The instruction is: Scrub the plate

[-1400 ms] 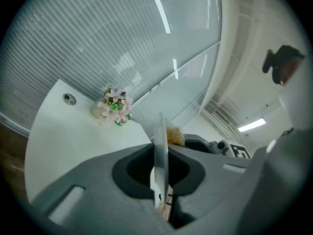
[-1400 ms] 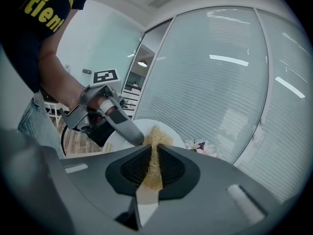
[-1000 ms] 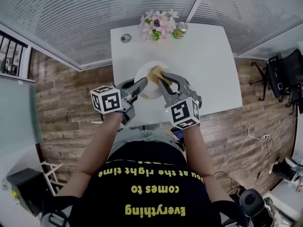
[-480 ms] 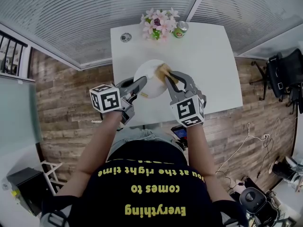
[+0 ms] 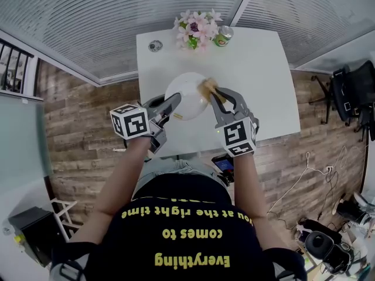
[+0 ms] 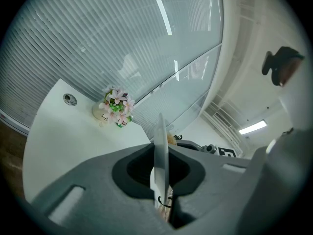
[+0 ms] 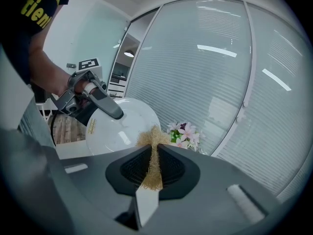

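Observation:
A white plate [image 5: 186, 93] is held up off the white table [image 5: 252, 75], tilted on edge. My left gripper [image 5: 174, 106] is shut on its near rim; in the left gripper view the plate [image 6: 160, 146] stands edge-on between the jaws of my left gripper [image 6: 163, 155]. My right gripper [image 5: 213, 93] is shut on a tan mesh scrubber [image 5: 205, 86], which touches the plate's right side. In the right gripper view the scrubber [image 7: 153, 153] sits pinched in my right gripper [image 7: 154, 154], just before the plate [image 7: 120, 126], whose rim the left gripper [image 7: 111, 110] grips.
A pot of pink flowers [image 5: 196, 28] and a green can [image 5: 223, 37] stand at the table's far edge, with a small round fitting [image 5: 155, 47] at the far left corner. A black office chair [image 5: 351, 98] stands on the wood floor to the right.
My right gripper has moved the scrubber from the plate's middle to its right side. The plate has risen slightly in the left gripper, which has barely moved.

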`<state>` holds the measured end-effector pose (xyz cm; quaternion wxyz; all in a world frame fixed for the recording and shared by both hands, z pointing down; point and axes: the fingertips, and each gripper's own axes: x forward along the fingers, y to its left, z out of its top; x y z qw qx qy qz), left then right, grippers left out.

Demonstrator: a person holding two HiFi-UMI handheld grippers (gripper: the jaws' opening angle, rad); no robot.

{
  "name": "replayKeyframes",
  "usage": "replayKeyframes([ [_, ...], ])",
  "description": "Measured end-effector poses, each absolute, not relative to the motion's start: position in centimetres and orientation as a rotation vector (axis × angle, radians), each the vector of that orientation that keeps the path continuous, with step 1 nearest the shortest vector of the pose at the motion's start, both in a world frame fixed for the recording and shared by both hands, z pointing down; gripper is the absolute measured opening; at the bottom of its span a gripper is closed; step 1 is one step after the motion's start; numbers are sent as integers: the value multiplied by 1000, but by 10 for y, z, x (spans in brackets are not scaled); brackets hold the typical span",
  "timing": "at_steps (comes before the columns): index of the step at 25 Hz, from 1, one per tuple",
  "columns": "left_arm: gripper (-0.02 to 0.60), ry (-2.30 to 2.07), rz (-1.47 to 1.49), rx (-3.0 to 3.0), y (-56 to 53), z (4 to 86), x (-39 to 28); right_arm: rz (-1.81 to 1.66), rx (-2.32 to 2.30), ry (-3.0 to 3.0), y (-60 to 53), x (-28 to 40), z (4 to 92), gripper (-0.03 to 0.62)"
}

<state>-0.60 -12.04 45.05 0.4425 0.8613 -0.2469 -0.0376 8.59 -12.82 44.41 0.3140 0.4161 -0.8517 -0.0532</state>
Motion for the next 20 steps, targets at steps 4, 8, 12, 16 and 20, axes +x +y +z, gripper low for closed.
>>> replayKeyframes([
  [4, 21, -619, -95, 2136, -121, 451, -5, -148, 1067, -2262, -125, 80, 445, 40],
  [8, 21, -629, -102, 2136, -121, 449, -6, -165, 1013, -2288, -117, 66, 445, 40],
  [12, 21, -642, -113, 2134, -123, 448, -6, -177, 961, -2318, -110, 51, 445, 40],
  [16, 21, -651, -117, 2128, -125, 449, -7, -182, 923, -2340, -107, 42, 445, 40],
  [20, 20, -659, -120, 2127, -125, 449, -9, -188, 883, -2365, -101, 31, 444, 40],
])
